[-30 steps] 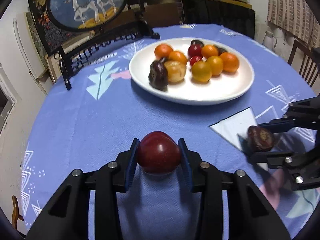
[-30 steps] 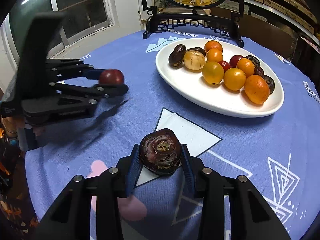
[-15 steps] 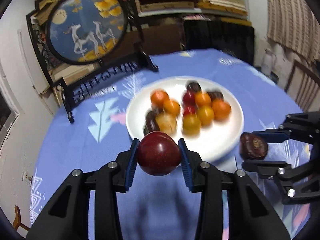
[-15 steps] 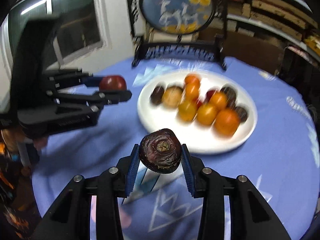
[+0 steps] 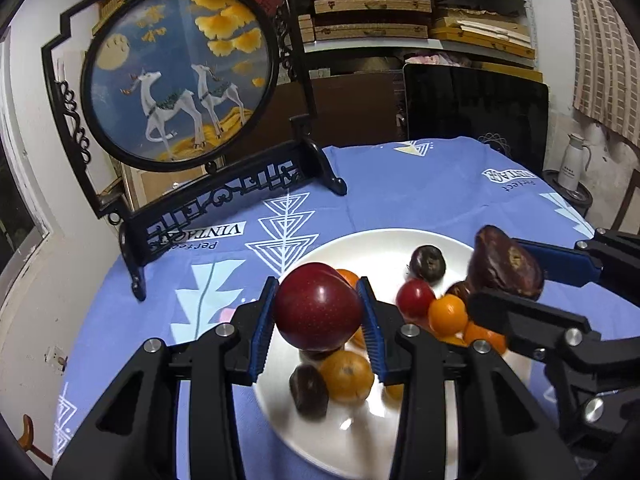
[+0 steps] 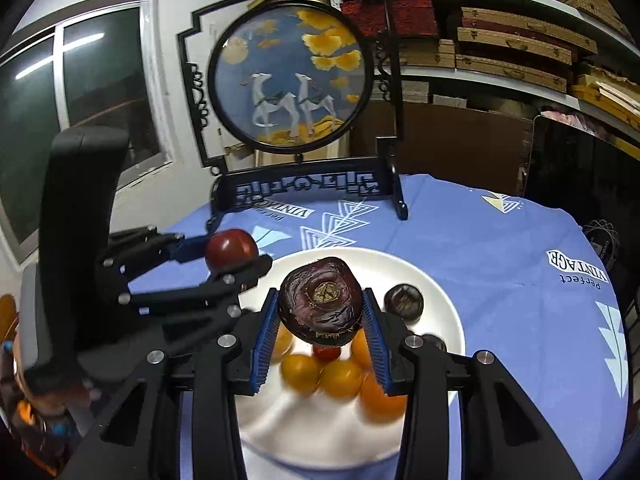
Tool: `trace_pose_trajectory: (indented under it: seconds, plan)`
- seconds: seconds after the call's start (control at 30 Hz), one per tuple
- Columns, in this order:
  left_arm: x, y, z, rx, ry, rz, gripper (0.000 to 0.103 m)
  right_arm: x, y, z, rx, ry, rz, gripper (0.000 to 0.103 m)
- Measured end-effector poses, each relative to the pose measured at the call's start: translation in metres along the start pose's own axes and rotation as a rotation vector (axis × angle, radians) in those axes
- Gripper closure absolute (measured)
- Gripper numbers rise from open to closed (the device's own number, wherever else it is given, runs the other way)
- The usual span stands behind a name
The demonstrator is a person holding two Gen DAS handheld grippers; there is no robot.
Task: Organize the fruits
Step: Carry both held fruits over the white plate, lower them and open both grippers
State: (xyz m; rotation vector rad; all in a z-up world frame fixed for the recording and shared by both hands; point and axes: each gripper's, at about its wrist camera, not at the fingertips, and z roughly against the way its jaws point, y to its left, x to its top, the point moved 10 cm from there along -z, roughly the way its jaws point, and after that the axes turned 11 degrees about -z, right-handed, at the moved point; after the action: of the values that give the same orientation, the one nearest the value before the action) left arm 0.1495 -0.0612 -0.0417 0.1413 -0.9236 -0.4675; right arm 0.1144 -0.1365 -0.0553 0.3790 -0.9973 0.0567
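Observation:
My left gripper (image 5: 318,312) is shut on a dark red plum (image 5: 318,306) and holds it above the white plate (image 5: 360,436). My right gripper (image 6: 320,312) is shut on a wrinkled dark purple fruit (image 6: 322,302), also above the plate (image 6: 440,300). Each gripper shows in the other's view: the right one (image 5: 506,280) with its dark fruit (image 5: 505,268), the left one (image 6: 236,258) with the plum (image 6: 231,248). The plate holds several orange (image 5: 347,376), red (image 5: 415,298) and dark (image 5: 428,262) fruits.
The round table wears a blue printed cloth (image 5: 420,188). A round painted screen on a black stand (image 5: 180,76) stands at the back left of the table (image 6: 292,80). A dark chair back (image 5: 476,104) and shelves lie beyond. A window (image 6: 80,100) is at left.
Both grippers have risen off the cloth with their fruits and moved forward to hang over the plate. The views now tilt up toward the screen.

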Motion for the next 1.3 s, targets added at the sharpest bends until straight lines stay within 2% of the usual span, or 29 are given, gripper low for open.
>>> trace_pose_trajectory:
  seconds: [0.17,0.3,0.83,0.87,0.9,0.93,0.97,1.1,1.3]
  plan:
    - [-0.009,0.003,-0.027,-0.008,0.027,0.035,0.064,-0.001,-0.011,-0.02,0.004,0.008,-0.034,0.062]
    - [-0.022,0.002,-0.042,-0.011,0.07,0.013,0.064,-0.011,-0.021,-0.034,-0.018,0.044,-0.036,0.062]
    - [-0.024,0.001,-0.044,-0.002,0.075,-0.008,0.063,-0.014,-0.031,-0.043,-0.044,0.043,-0.051,0.061]
    - [-0.024,0.002,-0.043,0.007,0.071,-0.01,0.06,-0.012,-0.032,-0.041,-0.043,0.028,-0.057,0.049]
    - [-0.023,0.005,-0.042,0.027,0.066,-0.013,0.041,-0.01,-0.035,-0.038,-0.05,0.01,-0.069,0.034]
    - [-0.021,0.008,-0.039,0.053,0.048,-0.012,0.025,-0.008,-0.039,-0.035,-0.054,-0.006,-0.081,0.034]
    - [-0.019,0.011,-0.035,0.067,0.025,-0.004,0.022,-0.007,-0.04,-0.033,-0.048,-0.008,-0.088,0.034]
    - [-0.013,0.014,-0.028,0.058,-0.003,0.013,0.022,-0.002,-0.041,-0.028,-0.035,-0.029,-0.11,0.03]
    - [-0.008,0.014,-0.022,0.074,-0.027,0.0,0.021,0.005,-0.037,-0.02,-0.042,-0.06,-0.102,0.029]
